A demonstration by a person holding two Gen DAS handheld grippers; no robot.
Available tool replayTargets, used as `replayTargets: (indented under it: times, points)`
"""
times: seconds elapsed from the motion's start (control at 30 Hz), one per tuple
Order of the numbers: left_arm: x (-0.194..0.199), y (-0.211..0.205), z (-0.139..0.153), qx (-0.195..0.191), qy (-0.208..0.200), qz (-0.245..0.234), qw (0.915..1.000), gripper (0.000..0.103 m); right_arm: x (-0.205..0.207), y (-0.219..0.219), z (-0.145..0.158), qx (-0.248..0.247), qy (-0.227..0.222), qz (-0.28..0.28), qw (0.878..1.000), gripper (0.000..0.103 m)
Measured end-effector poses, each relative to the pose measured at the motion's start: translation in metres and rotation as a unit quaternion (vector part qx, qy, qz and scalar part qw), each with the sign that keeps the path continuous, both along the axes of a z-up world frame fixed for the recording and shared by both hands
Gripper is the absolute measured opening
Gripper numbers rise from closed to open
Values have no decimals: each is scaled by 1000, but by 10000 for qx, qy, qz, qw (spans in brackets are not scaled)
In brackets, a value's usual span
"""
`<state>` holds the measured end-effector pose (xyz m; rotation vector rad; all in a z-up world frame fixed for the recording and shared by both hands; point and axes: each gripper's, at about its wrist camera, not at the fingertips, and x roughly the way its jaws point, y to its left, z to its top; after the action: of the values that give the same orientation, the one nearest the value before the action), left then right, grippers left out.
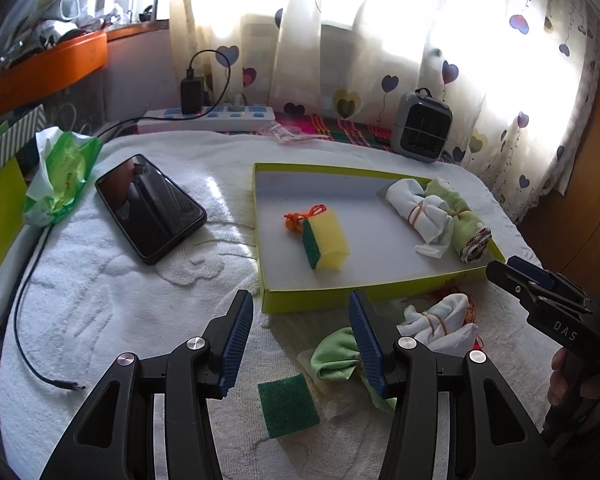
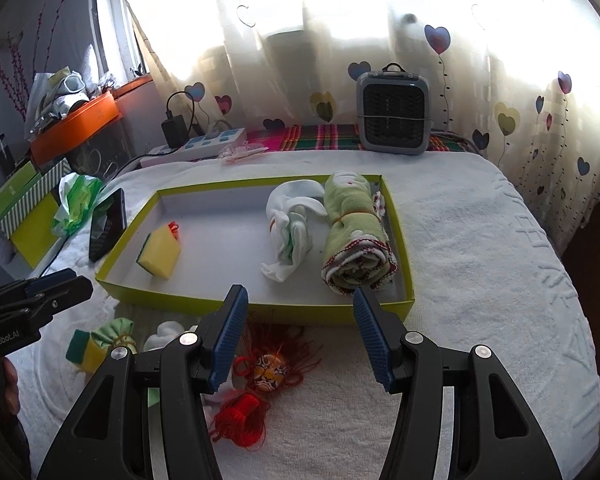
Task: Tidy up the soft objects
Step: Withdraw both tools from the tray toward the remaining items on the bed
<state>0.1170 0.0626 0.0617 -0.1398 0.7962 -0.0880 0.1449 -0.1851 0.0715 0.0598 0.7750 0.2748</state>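
Now both my grippers, left gripper point(image 1: 300, 338) and right gripper point(image 2: 300, 334), gape empty just short of the shallow lime-green cardboard tray's point(image 2: 260, 307) near edge.

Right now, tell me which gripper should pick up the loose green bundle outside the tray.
Left. The left gripper is open with the green bundle right at its inner finger, while the right gripper hangs over the red tassel ornament, farther away.

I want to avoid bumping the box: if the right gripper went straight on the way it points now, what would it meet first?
Probably the near wall of the yellow-green box, which crosses the gap between the open jaws of the right gripper. The red-tasselled mask ornament lies lower and nearer. Depth is unclear.
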Motion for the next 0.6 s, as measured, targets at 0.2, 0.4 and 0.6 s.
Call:
replayTargets:
  times: [0.2,0.4,0.6]
  points:
    - [-9,13,-5,-13,44,175,9998,49,-12,-11,-7,122,122,-126,9998,56]
    - [-19,28,-13,-120,94,327,9993,49,-24,-18,-12,219,263,-170,9993,56]
    - [-24,35,-23,-250,204,366,9988,49,-32,-8,-25,315,543,12,9980,56]
